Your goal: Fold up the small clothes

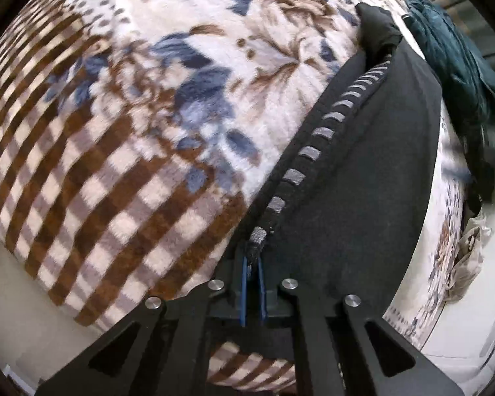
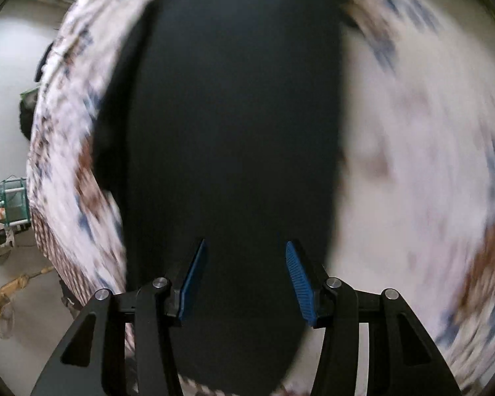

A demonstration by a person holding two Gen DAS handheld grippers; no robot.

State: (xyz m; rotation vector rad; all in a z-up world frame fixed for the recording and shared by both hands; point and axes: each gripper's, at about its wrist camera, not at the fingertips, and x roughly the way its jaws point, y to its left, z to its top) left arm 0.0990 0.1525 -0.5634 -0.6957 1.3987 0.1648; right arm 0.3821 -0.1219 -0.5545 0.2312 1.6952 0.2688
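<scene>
Surface: a plush blanket [image 1: 168,105] covers the work area, cream with brown checks and blue and brown floral print; pale floor shows past its edge in both views.
Garments counted: one black garment [image 1: 363,178] laid out on the blanket, with a grey-and-black striped band [image 1: 326,132] along its edge; one dark teal cloth heap [image 1: 445,52] beyond it at the blanket's far side.
My left gripper [image 1: 252,264]: blue pads pinched tight on the near end of the striped band, cloth bunched between them.
My right gripper [image 2: 246,277]: blue fingers [image 2: 297,277] stand partly apart above the black garment [image 2: 234,132], nothing pressed between them.
Left view only: the striped band, the teal heap, crumpled pale material [image 1: 465,257] by the blanket's right edge.
Right view only: clutter on the floor at left, including a green-framed object [image 2: 15,198]; the blanket [image 2: 429,165] here is heavily blurred, pattern hard to read.
</scene>
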